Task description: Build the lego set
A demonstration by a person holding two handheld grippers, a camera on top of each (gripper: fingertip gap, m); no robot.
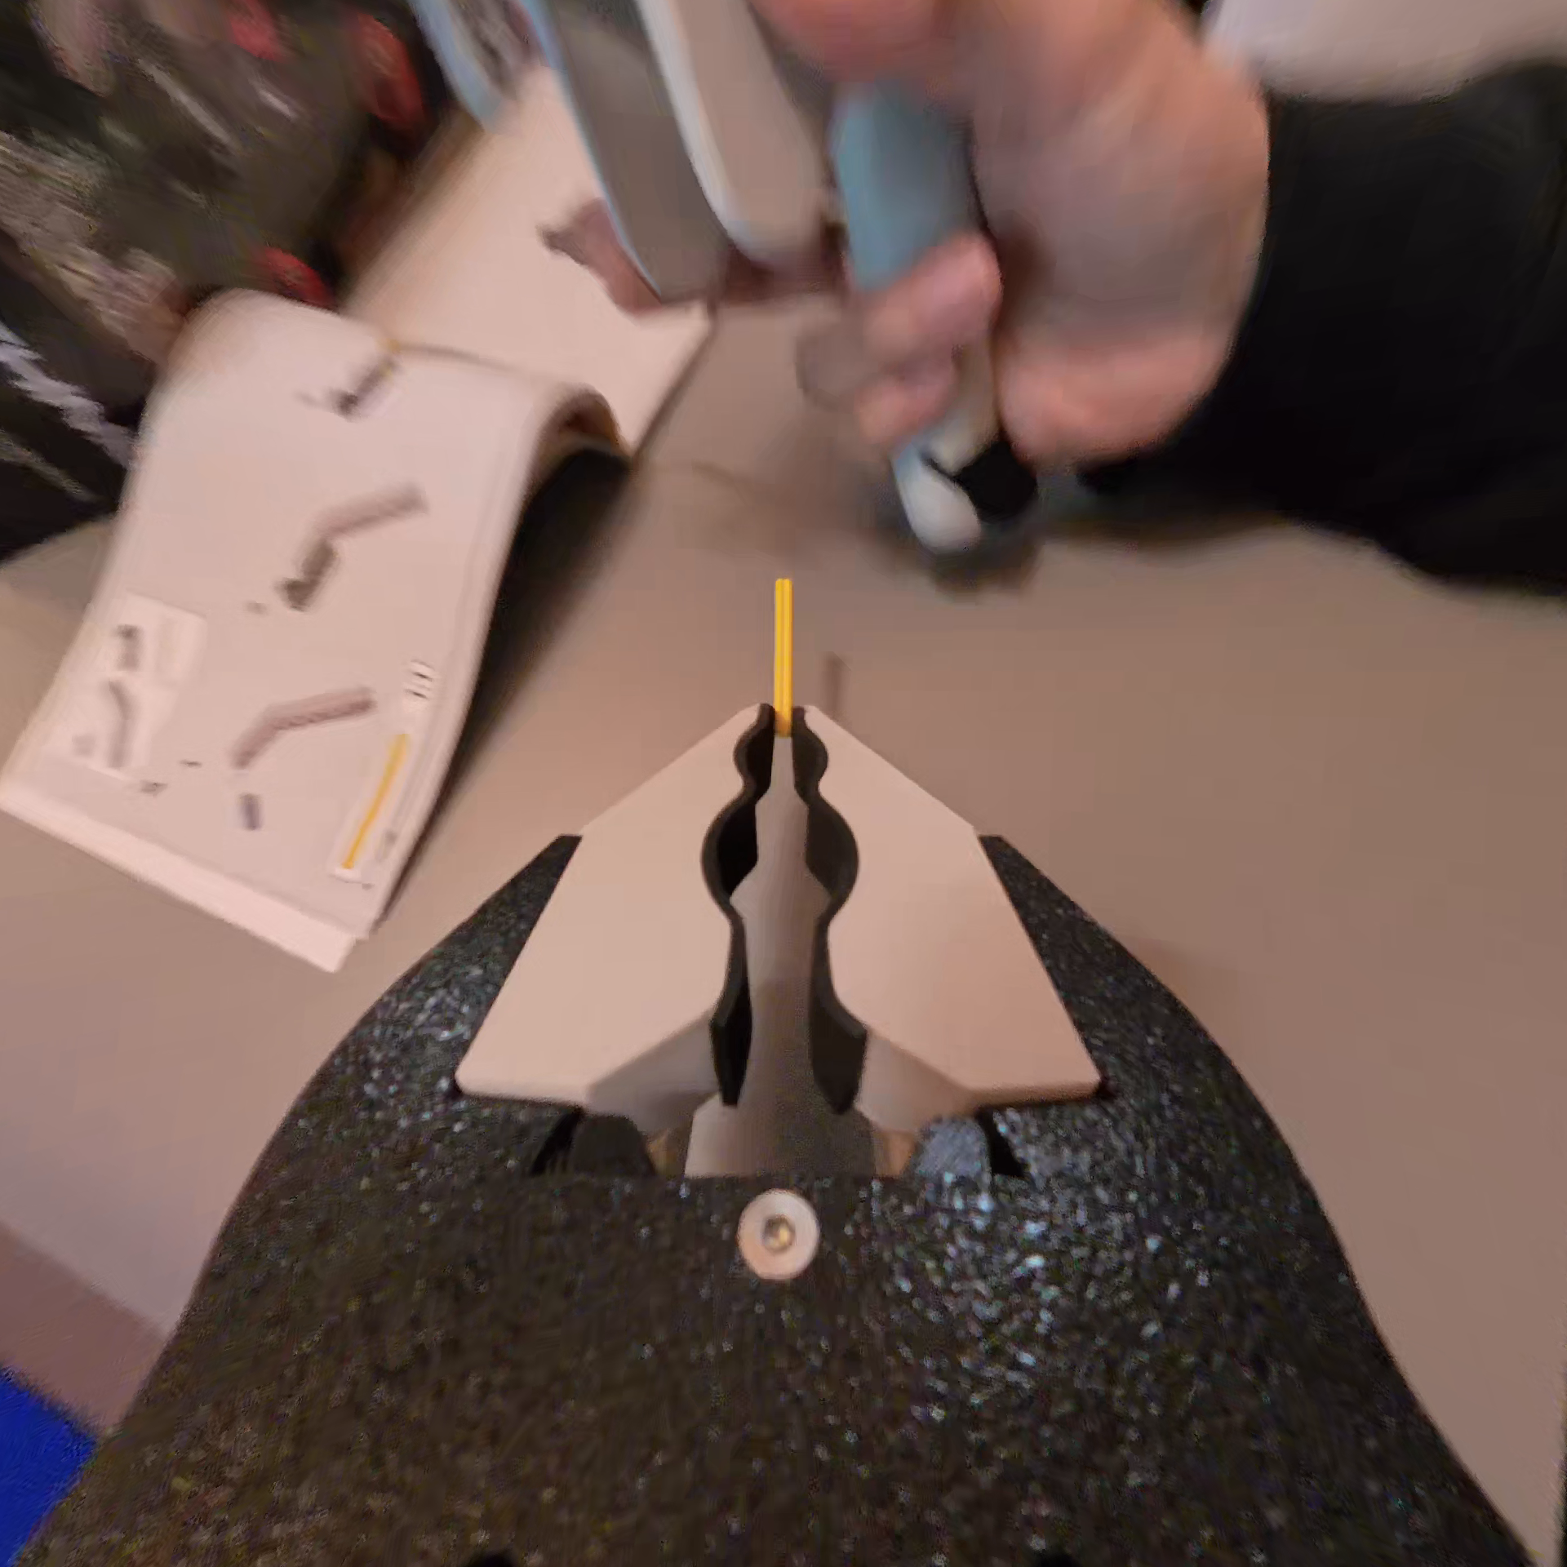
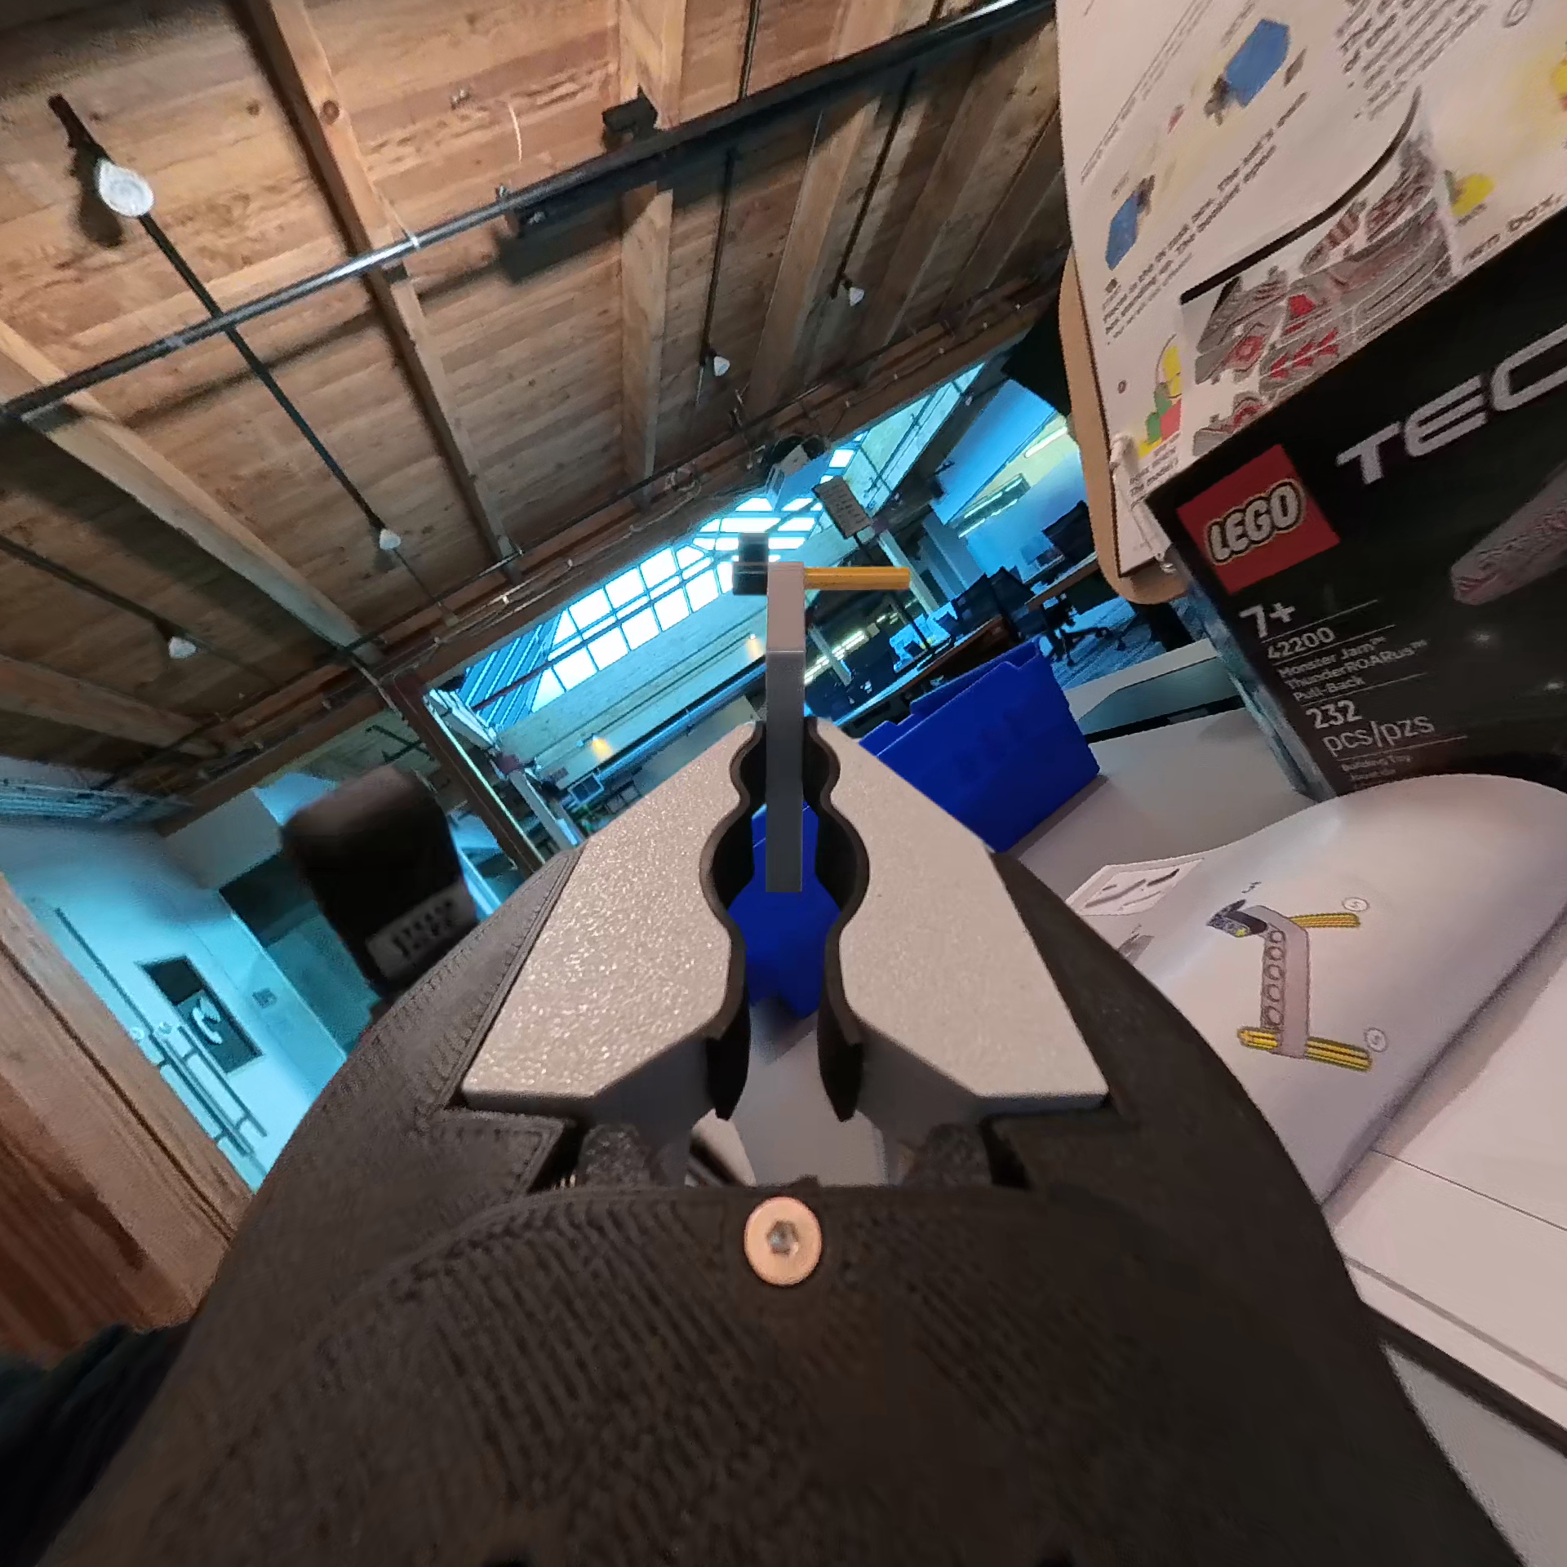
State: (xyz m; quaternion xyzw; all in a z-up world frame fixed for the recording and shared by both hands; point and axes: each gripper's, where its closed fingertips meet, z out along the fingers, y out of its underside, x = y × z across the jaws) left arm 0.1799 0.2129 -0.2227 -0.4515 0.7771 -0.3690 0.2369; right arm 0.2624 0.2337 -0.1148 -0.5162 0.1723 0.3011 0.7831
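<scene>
Two claws clenched: left gripper pinches yellow axle at tips; right gripper clamps grey beam.

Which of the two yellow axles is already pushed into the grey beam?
The yellow axle sticking sideways from the grey beam in the right gripper; the other axle is loose, pinched alone in the left gripper.

Place: open loft-style office or workspace
Evidence: timber-beam ceiling, track lights, far desks and chairs

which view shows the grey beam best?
Right wrist view: the grey beam is sharp, clamped upright in the right gripper, a yellow axle through its top. Left wrist view shows no clear beam, only motion blur.
</scene>
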